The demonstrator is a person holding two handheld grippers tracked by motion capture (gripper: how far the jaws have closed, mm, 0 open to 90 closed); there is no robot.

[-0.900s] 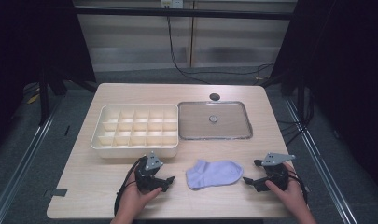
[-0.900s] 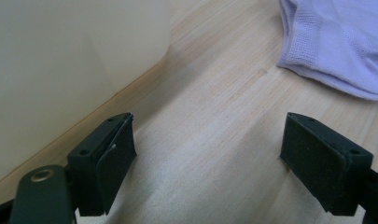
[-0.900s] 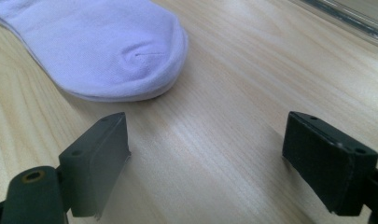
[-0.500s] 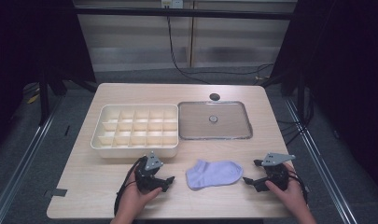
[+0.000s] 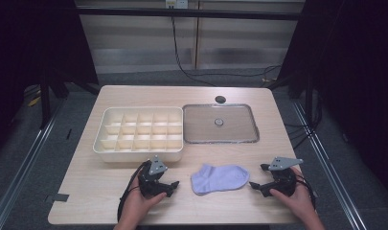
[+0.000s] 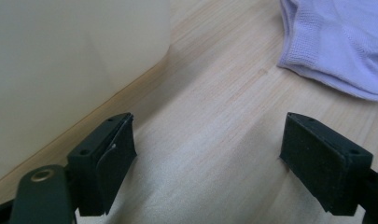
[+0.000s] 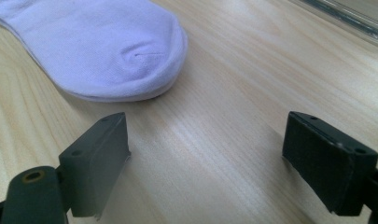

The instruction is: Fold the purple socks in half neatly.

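A pale lilac sock lies flat near the table's front edge, between the two grippers. My left gripper rests on the table to the sock's left, open, with bare wood between its jaws. In the left gripper view the sock's cuff lies ahead at the upper right, apart from the gripper. My right gripper sits to the sock's right, open and holding nothing. The right gripper view has the sock's toe just beyond the left jaw of the gripper.
A cream tray with several small compartments stands behind the left gripper; its wall is close in the left gripper view. A clear lid with a metal-look rim lies flat to its right. A dark round hole sits near the table's far edge.
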